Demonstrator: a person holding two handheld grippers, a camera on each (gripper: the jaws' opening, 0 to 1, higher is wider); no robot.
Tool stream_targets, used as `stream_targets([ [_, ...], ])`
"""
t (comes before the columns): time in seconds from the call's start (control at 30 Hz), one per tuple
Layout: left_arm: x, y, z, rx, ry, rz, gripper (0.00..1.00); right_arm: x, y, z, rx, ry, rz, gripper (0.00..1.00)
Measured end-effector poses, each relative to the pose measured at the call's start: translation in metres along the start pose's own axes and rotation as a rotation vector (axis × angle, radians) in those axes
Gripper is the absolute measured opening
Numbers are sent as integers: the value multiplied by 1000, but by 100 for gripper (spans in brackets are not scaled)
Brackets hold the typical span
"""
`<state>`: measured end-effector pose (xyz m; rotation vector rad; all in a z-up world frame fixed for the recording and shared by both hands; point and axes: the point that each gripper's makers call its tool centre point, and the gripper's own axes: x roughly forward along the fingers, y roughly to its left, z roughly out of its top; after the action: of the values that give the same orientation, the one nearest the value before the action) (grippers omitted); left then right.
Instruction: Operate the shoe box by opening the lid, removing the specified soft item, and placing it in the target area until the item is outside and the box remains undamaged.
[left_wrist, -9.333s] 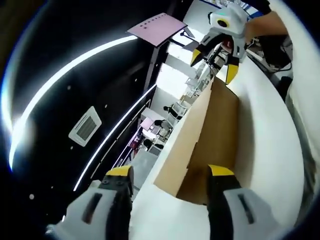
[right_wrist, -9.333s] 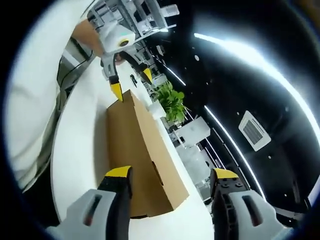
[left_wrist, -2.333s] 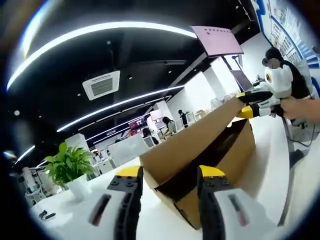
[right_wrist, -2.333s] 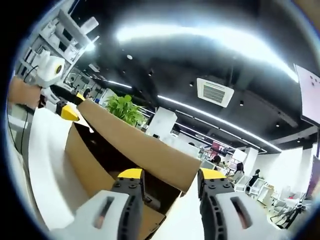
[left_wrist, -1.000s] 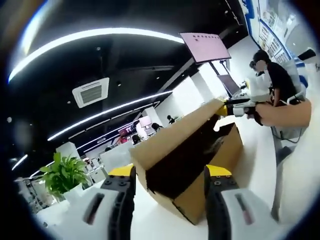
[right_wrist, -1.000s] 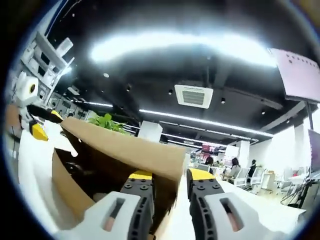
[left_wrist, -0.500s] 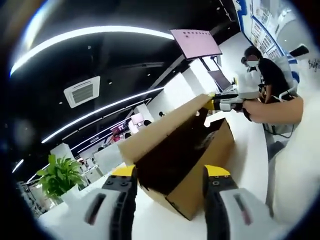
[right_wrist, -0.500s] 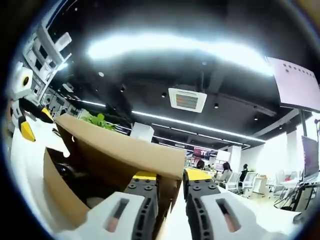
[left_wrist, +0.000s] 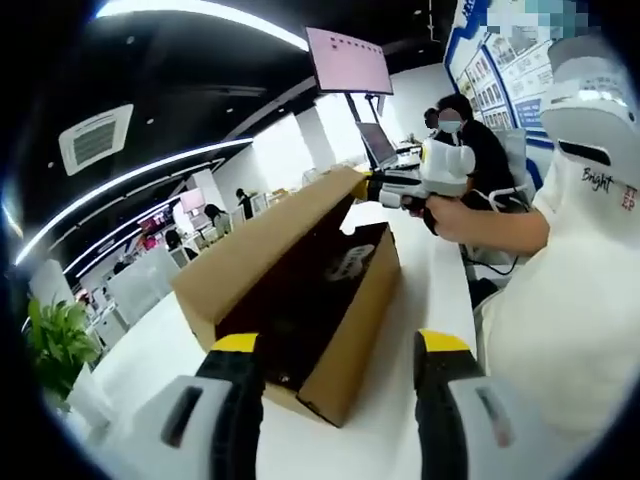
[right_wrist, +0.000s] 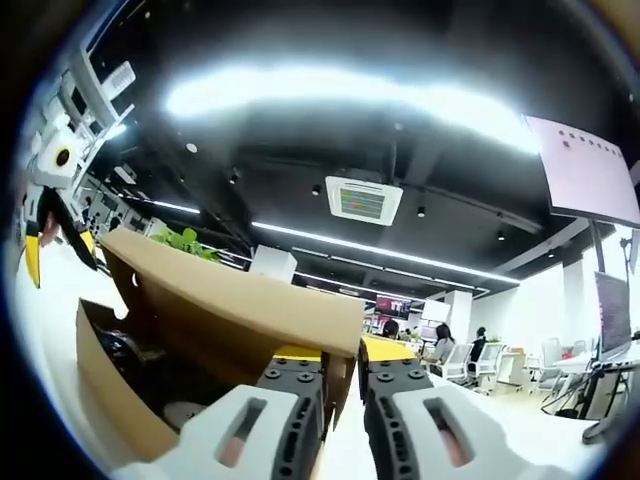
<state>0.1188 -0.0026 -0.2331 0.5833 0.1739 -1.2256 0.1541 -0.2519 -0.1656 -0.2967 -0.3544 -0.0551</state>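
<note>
shoe box (left_wrist: 350, 320) sits on the white table (left_wrist: 430, 290), lid (right_wrist: 225, 300) raised – dark contents inside, unclear. right gripper (right_wrist: 340, 362) pinches the lid's corner edge, jaws nearly together. left gripper (left_wrist: 340, 345) spread wide, holding nothing, just before the box.

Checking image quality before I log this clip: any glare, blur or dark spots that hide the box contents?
Right gripper view: ceiling light strip blooms white. Left gripper view: shoe box interior is deep shadow, contents unclear; strong fisheye bending in both.
</note>
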Motion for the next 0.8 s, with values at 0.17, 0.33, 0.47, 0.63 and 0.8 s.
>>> stream_targets([
  [0.17,12,4,-15,124,131,-36,42,1,5,2,86,14,36,18],
  [0.33,26,3,-10,98,139,-89,41,2,6,3,153,1,55,21],
  [0.47,31,6,-15,115,174,-103,35,4,5,1,205,-13,73,24],
  [0.63,34,7,-17,109,181,-116,23,3,-2,1,119,-38,14,13],
  [0.8,34,10,-15,116,168,-110,28,3,-1,4,72,-43,12,14],
])
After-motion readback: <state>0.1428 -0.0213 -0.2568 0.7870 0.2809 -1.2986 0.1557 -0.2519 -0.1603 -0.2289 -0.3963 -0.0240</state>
